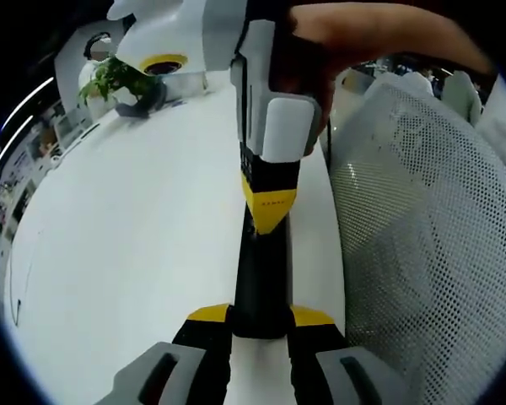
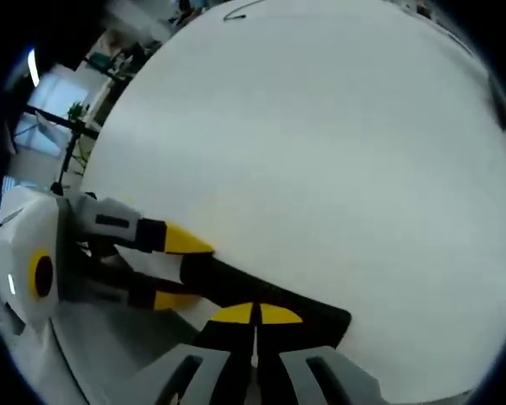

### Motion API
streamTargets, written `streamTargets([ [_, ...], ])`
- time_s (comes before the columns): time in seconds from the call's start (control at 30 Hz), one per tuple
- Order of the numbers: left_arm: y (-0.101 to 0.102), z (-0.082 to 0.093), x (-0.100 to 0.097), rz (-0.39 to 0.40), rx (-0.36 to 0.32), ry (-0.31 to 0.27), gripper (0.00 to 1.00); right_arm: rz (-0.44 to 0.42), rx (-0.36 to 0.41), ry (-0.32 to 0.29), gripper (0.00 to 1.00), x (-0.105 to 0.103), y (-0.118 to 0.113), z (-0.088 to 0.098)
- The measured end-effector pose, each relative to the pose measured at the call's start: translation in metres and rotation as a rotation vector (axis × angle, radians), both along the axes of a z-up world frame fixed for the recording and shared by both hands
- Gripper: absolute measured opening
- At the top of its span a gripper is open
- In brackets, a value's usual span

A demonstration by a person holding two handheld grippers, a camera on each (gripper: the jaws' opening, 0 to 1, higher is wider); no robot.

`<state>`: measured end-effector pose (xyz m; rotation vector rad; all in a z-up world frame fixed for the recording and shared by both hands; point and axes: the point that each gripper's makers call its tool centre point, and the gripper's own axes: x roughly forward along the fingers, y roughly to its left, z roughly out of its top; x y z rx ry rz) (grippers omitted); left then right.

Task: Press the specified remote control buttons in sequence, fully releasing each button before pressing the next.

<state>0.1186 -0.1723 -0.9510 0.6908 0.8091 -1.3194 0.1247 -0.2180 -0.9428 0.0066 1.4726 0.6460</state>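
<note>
Holding the remote (image 1: pixel 261 278) by its near end, the left gripper (image 1: pixel 261 325) has its yellow-tipped jaws closed narrowly on the black body. The remote's long axis runs straight ahead from this gripper, over the white bench (image 1: pixel 135 245).

Right gripper (image 1: pixel 270 207), seen in the left gripper view: comes from the far end, jaws together, yellow tips touching the remote's top face, probably pressing a button; which one cannot be told.

Right gripper view: its own gripper (image 2: pixel 255 314), jaws together, sits on the remote (image 2: pixel 261 299); left gripper (image 2: pixel 173 266) clamps the end to its left. Both touch it.
</note>
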Motion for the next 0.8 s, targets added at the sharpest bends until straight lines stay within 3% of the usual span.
streamTargets([
  [0.37, -0.0002, 0.0003, -0.0001, -0.004, -0.007, -0.001, 0.25, -0.014, -0.057, -0.059, 0.00, 0.0014, 0.0006, -0.0011],
  [0.63, -0.0002, -0.0002, 0.0006, -0.017, 0.013, 0.007, 0.24, -0.060, 0.015, -0.059, 0.00, 0.0018, -0.0011, 0.0011],
  [0.8, 0.0001, -0.0001, 0.0005, -0.017, 0.008, 0.006, 0.24, -0.026, 0.003, -0.070, 0.00, -0.0018, -0.0029, 0.0018],
])
